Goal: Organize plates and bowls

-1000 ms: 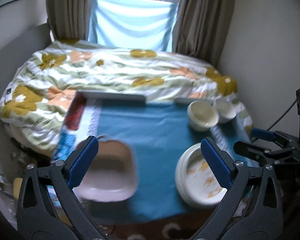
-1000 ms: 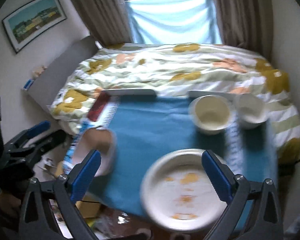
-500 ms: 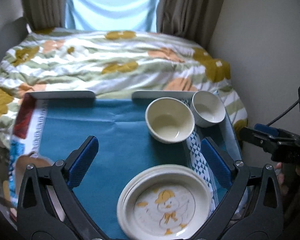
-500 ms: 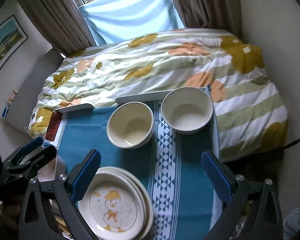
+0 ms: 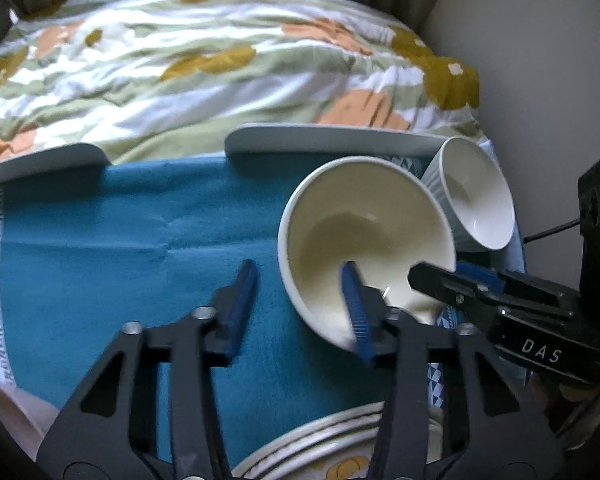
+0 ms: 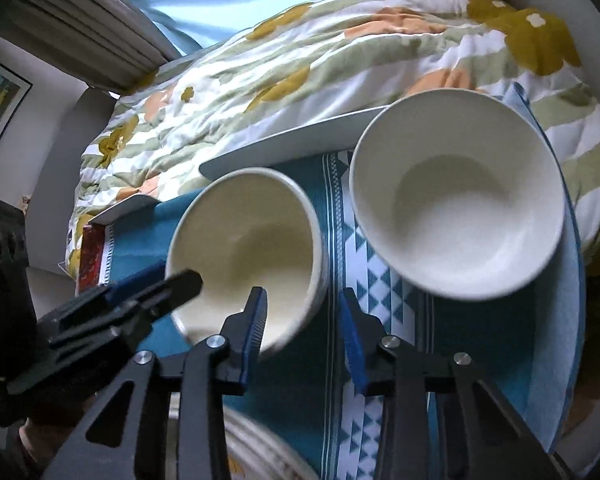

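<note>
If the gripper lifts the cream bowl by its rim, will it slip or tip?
The cream bowl looks glazed and smooth, so it may slip. A grip on one rim side would probably let it tilt. It seems rigid and likely breakable.

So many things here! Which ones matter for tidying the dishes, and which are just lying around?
For the job:
cream bowl
white bowl
stack of plates
left gripper
right gripper

Just lying about:
flowered quilt
blue cloth
curtains
framed picture
</note>
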The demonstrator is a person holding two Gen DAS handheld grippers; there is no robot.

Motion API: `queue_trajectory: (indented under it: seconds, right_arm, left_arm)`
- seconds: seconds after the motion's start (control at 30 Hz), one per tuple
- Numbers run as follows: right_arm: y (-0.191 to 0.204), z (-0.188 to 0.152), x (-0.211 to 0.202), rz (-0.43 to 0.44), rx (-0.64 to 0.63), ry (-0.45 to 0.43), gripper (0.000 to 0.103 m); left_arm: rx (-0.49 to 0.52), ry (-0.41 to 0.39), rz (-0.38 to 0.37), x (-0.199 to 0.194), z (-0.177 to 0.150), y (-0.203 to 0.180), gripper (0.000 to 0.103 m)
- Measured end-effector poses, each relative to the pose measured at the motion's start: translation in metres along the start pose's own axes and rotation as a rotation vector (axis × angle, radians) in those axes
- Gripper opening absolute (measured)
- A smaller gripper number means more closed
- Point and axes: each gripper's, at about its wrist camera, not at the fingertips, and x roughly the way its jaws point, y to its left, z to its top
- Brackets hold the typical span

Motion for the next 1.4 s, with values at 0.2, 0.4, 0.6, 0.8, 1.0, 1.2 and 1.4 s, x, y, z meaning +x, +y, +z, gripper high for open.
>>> queue_trajectory:
  seconds: [0.2,0.4,0.6,0.8,1.0,1.2,1.4]
  right_arm:
    - [0.0,0.007,0.009,-0.035,-0.026,0.013,0.017]
    - [-0.001,0.007,0.01,-0.04,-0.035,0.013,0.017]
    - [0.005,0.007,-0.001,-0.049,-0.067,-0.005,0.017]
    - [0.025,0.003,-0.025,-0.038,-0.124,-0.031,0.017]
    - [0.067,-0.008,-0.058,-0.016,-0.222,-0.051,0.017]
    - [0.128,-0.025,-0.077,0.038,-0.359,-0.061,0.016]
    - [0.195,-0.053,-0.071,0.106,-0.454,-0.038,0.017]
  left_arm:
    - [-0.007,0.026,-0.005,0.013,0.003,0.003,0.013]
    - [0.014,0.024,0.025,0.012,0.004,0.001,0.013]
    - [0.022,0.003,0.044,0.0,0.002,-0.006,0.013]
    - [-0.002,-0.05,0.069,-0.035,-0.005,-0.01,0.013]
    - [-0.05,-0.132,0.115,-0.096,-0.025,-0.004,0.013]
    - [-0.135,-0.207,0.177,-0.158,-0.06,0.026,0.013]
    - [-0.217,-0.236,0.231,-0.209,-0.101,0.082,0.013]
